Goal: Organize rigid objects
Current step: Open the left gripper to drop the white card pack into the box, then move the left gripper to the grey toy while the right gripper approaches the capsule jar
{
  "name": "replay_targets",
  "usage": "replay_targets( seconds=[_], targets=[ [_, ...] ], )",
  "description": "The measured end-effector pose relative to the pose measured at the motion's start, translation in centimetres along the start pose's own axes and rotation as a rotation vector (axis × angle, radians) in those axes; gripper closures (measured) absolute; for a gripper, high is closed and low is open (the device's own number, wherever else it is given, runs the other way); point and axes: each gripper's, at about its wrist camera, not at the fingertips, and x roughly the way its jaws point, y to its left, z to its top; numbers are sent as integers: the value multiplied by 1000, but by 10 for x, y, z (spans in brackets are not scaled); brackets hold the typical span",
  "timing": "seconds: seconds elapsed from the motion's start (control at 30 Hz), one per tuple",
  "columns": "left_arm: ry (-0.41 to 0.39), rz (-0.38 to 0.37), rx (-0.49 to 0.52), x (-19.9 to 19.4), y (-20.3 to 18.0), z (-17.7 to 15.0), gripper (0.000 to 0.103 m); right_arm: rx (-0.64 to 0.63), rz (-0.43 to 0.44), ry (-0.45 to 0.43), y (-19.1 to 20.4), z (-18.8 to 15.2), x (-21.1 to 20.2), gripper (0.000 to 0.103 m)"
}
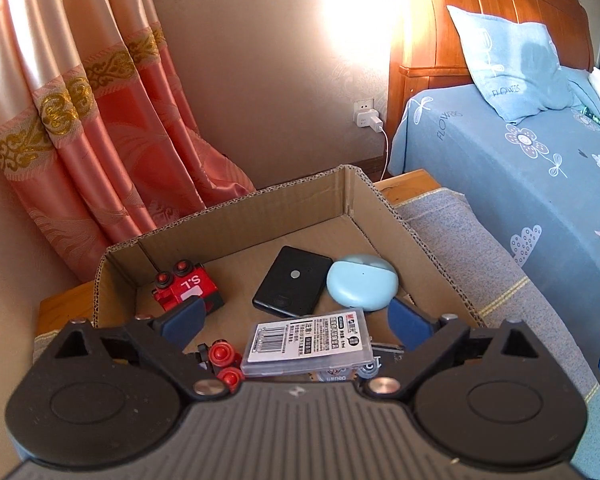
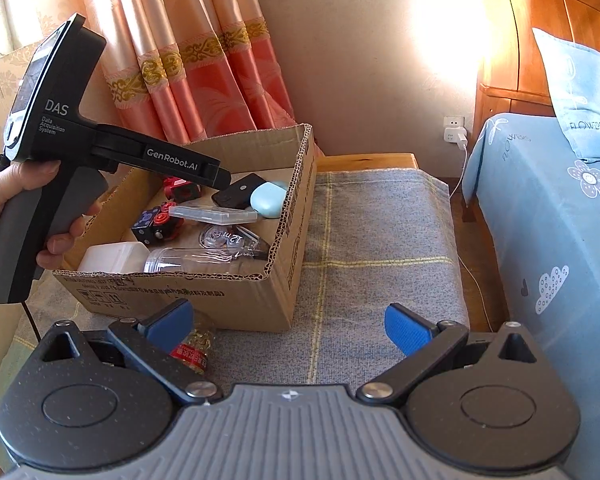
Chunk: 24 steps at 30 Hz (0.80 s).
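Several rigid items already lie inside the cardboard box (image 1: 380, 208): a red toy truck (image 1: 188, 288) in its far left corner, a black flat device (image 1: 292, 280) and a pale blue round case (image 1: 360, 280) against its right wall, and a clear plastic case (image 1: 306, 340) toward its near side.

Left gripper (image 1: 296, 316) hangs over the box's interior, jaws spread wide. The clear case lies below and between the pads, not pinched.

Right gripper (image 2: 289, 324) is outside the box, just in front of its near wall, also spread wide and empty.

Left outside: one small bottle with a red label (image 2: 194, 346), lying on the grey cloth (image 2: 380, 240) just before the box's near wall, beside the right gripper's left pad.

- Handling, as a guess: light, hard, smooth-sided. Likely to roll or slip under a pinch. Could be glass, so no dropping.
- Hold: across the body at the label, pads square to its sides.

Room:
- Box walls stand tall with a raw corrugated rim, so the bottle must be lifted over it.
- Box's near side is crowded by a clear jar (image 2: 196, 260) and a white tub (image 2: 112, 258). Bare floor shows toward its far wall.
- Cloth right of the box is bare.
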Motion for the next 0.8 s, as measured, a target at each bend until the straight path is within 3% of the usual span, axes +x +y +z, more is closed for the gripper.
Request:
replay_targets(
  seconds=[0.4,0.8],
  targets=[
    [-68,11,-61,-70,7,-43,3,-32,-2,-34,17,-7,-21,0],
    [-103,24,-213,-98,1,-138,1,-76,-31,-8,25,-29,-23,0]
  ],
)
